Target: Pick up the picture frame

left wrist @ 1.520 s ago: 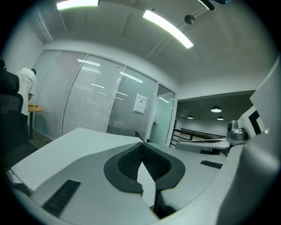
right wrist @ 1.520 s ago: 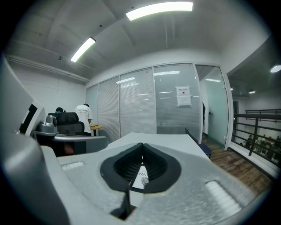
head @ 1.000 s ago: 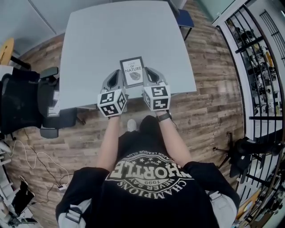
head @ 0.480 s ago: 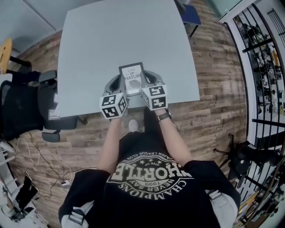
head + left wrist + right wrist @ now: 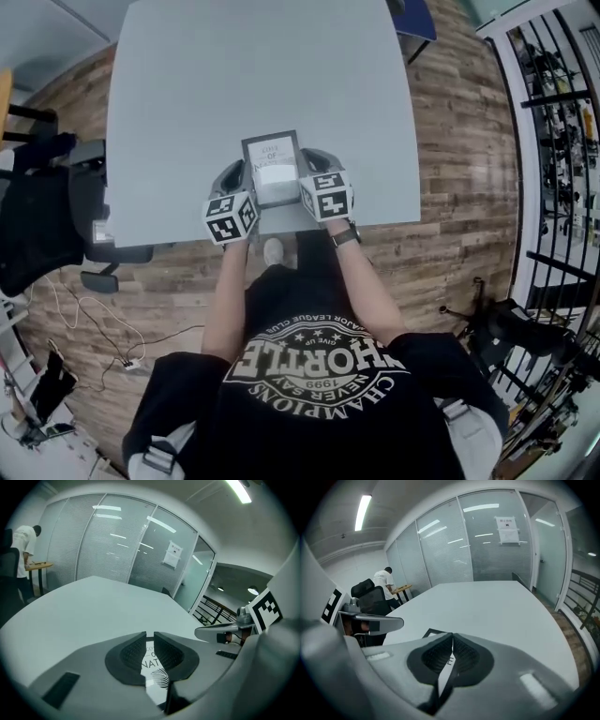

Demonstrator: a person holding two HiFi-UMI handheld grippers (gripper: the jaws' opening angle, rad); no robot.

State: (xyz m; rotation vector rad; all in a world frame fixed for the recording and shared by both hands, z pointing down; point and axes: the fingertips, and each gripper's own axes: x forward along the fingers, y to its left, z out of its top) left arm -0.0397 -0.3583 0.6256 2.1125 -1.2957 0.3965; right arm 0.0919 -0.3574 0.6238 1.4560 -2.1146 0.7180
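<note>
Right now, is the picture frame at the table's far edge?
No, the picture frame is by the table's near edge, with most of the tabletop stretching beyond it.

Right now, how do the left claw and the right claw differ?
The left claw is a slit apart and opening, with frame print showing in the gap; right claw is closed on the frame's edge. The left claw sits at the frame's left side, right claw at its right. Both are grey, low over the table near its edge.
</note>
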